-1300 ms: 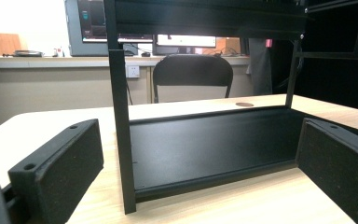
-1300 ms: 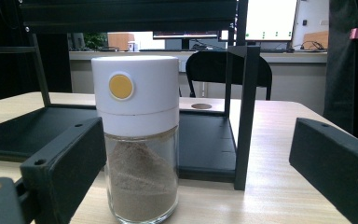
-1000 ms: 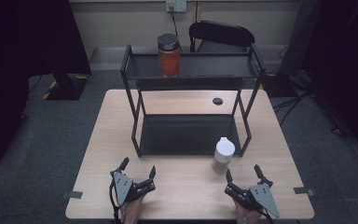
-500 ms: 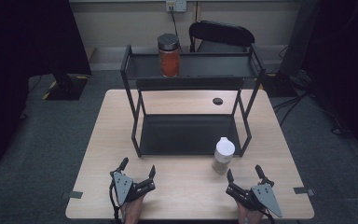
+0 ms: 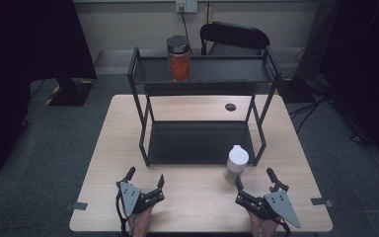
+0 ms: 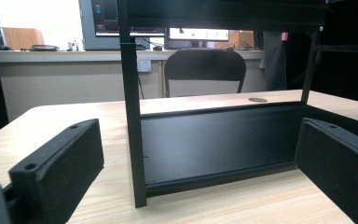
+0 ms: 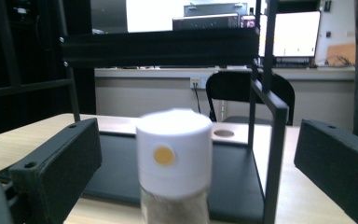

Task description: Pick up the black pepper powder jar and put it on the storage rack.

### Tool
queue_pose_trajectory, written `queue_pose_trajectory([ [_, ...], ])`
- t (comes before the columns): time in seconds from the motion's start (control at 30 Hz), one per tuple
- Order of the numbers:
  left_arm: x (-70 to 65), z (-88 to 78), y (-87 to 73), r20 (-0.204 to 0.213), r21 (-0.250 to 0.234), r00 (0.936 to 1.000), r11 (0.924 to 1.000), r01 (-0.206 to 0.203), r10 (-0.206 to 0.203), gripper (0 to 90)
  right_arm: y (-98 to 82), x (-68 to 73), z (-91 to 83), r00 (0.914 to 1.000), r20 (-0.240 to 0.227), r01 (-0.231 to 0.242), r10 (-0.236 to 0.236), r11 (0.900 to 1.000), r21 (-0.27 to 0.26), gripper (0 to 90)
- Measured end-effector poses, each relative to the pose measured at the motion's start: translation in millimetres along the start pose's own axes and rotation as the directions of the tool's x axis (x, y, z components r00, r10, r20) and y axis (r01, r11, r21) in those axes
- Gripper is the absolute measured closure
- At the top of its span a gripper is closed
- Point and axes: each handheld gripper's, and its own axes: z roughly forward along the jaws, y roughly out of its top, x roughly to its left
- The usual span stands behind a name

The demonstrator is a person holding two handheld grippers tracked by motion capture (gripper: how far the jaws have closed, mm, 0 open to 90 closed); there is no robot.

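High view: left gripper [image 5: 144, 183] sat at the table's [image 5: 197, 207] near edge, around 7 o'clock from the black two-tier rack [image 5: 202, 106], jaws spread wide with nothing between them. Right gripper [image 5: 254, 184] sat at about 5 o'clock, jaws likewise spread wide; they had just been opening, and nothing was between them. The white-capped bottle [image 5: 237, 163] stood upright on the table at roughly 11 o'clock from the right gripper, near it but apart, just beside the rack's front right post. A jar of red contents [image 5: 179, 58] stood on the rack's top shelf. A dark chair [image 5: 234, 37] stood beyond the table.

Left gripper view: both black jaws rose wide apart, empty; the rack's front left post [image 6: 131, 107] stood between them at 12 o'clock, the lower shelf [image 6: 219, 137] behind it. This view added the desk with monitors [image 6: 130, 18] behind the chair.

Right gripper view: the bottle [image 7: 173, 158] stood at 12 o'clock, centred between the wide jaws, untouched by either. A yellow dot [image 7: 163, 155] on the cap showed here, unseen from above.
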Motion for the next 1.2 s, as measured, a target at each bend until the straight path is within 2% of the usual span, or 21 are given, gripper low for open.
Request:
queue_pose_trajectory([
  [0.13,0.1,0.0,-0.1,0.001,0.0,1.0,1.0,0.0,0.0,0.5,6.8,2.9,8.2,0.9996,-0.029,0.004,-0.004,1.0,-0.003,0.0],
  [0.27,0.1,0.0,0.0,0.001,0.0,1.0,1.0,0.0,0.0,0.4,7.7,7.1,20.6,0.9995,-0.029,0.009,-0.009,1.0,0.011,0.0],
  [0.43,0.0,0.0,0.0,0.0,0.0,1.0,1.0,0.0,0.0,0.5,12.4,12.0,37.1,0.9999,-0.007,-0.01,0.011,0.997,0.076,0.7],
  [0.57,0.0,0.0,0.0,0.0,0.0,1.0,1.0,0.0,0.0,0.5,14.4,11.2,46.2,0.9999,0.006,-0.011,0.01,0.993,0.12,2.9],
  [0.73,-0.1,0.0,0.0,-0.001,0.0,1.0,1.0,0.0,0.0,0.5,13.4,10.4,54.5,0.9996,0.011,-0.026,0.025,0.988,0.155,5.7],
  [0.87,-0.5,0.0,0.0,-0.003,0.0,1.0,1.0,0.0,0.0,0.6,11.0,13.5,61.9,0.9997,0.015,-0.021,0.018,0.983,0.183,8.3],
  [1.2,-0.5,0.0,0.0,-0.003,0.0,1.0,1.0,0.0,0.0,0.7,8.7,18.1,74.1,0.9994,0.028,-0.027,0.02,0.965,0.26,16.6],
])
